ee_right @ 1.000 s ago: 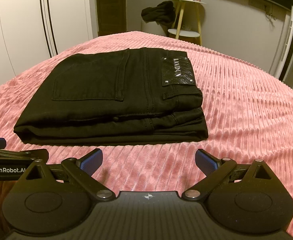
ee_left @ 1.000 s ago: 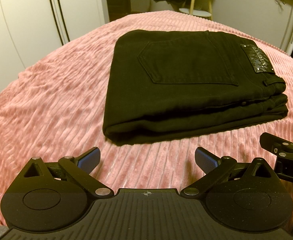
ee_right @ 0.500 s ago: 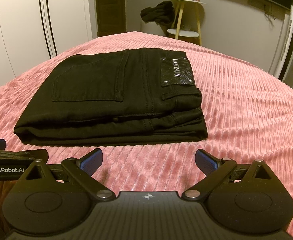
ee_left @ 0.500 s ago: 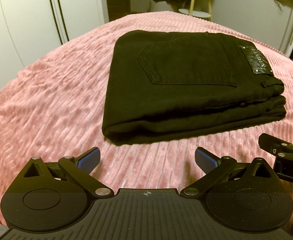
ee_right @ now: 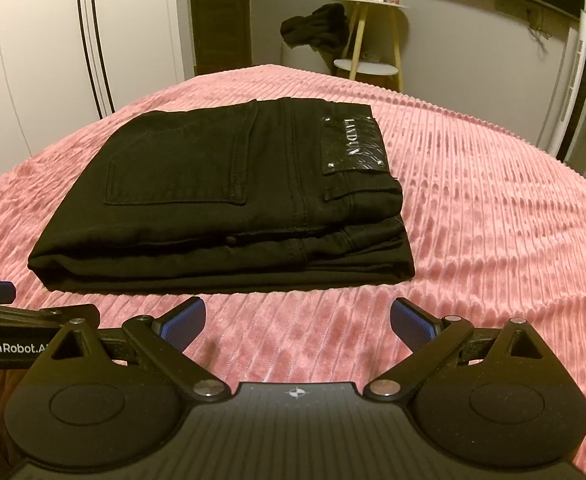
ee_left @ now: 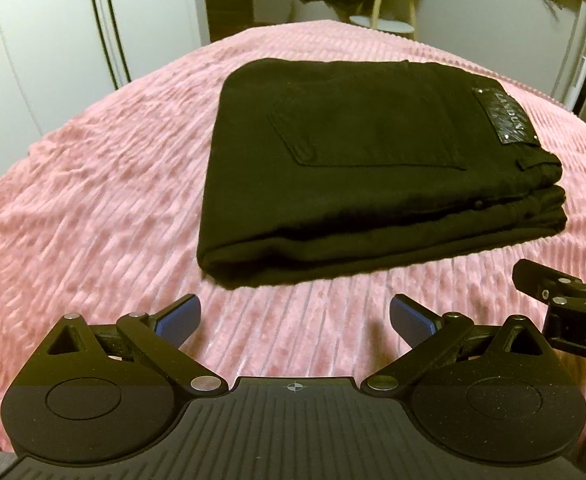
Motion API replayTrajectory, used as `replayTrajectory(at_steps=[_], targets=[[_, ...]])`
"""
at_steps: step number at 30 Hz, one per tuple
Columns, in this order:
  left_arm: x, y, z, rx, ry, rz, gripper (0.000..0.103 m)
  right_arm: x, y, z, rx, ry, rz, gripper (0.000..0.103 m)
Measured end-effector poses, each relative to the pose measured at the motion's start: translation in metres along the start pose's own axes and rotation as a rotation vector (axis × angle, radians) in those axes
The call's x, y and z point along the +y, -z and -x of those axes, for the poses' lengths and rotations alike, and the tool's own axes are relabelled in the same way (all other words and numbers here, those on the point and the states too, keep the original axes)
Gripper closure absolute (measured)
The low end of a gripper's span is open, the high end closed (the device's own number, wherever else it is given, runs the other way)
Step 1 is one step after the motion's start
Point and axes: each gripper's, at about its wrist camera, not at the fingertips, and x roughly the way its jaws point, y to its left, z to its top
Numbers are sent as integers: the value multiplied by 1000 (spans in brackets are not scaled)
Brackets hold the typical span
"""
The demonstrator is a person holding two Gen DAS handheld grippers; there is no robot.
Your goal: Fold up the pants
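nearest, the left gripper (ee_left: 293,316) and right gripper (ee_right: 298,320) sit side by side with jaws spread wide and nothing in them, low over the pink ribbed bedspread (ee_right: 473,216). just beyond lie the black pants (ee_right: 221,200), folded into a compact stack, leather patch (ee_right: 353,142) up. the fold looks finished, so i'd only square any uneven edge gently, then draw both grippers straight back clear of the stack.

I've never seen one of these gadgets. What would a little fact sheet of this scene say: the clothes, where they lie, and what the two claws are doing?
pants: black pants, folded into a flat stack, back pocket and label patch on top
surface: pink ribbed bedspread
left gripper: open, holding nothing, short of the pants
right gripper: open, holding nothing, short of the pants
background: side table with dark clothing draped on it
task state: looks finished
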Motion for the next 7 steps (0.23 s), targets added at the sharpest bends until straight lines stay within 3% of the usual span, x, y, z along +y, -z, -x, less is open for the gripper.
replayTrajectory(at_steps=[7], targets=[[-2,1,-2,12,-1,-15,0,-2,0,0,0,-1,-1,4]])
